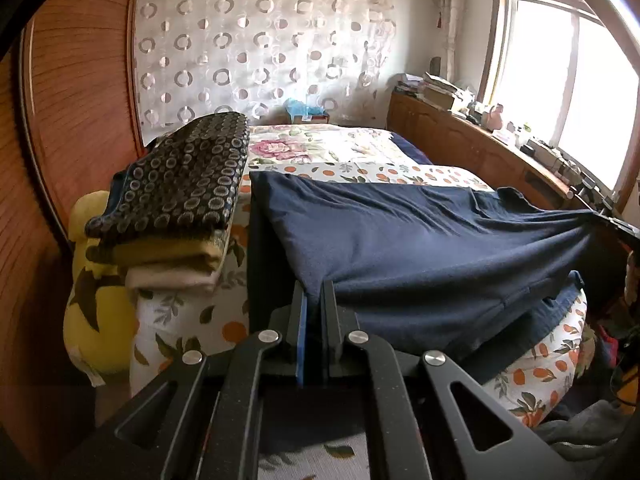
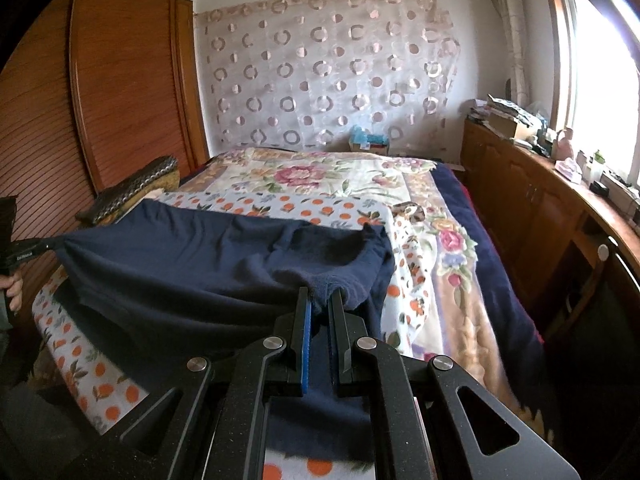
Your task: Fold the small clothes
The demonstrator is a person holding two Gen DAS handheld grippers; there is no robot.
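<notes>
A navy blue garment [image 1: 420, 240] is stretched over the near end of the bed, held up between both grippers. My left gripper [image 1: 314, 286] is shut on its near left corner. My right gripper [image 2: 322, 298] is shut on a bunched thick edge of the same garment [image 2: 180, 264]. The right gripper [image 1: 612, 220] shows at the right edge of the left wrist view, pulling the cloth taut. The left gripper [image 2: 44, 245] shows at the left edge of the right wrist view with a hand behind it.
A stack of folded clothes [image 1: 176, 196], dark ring-patterned on top, sits at the bed's left side. The bed carries an orange-print sheet [image 2: 280, 204] and a floral blanket [image 2: 320, 176]. A wooden wardrobe [image 2: 120, 92] stands left, a cluttered wooden cabinet [image 2: 540, 200] right under the window.
</notes>
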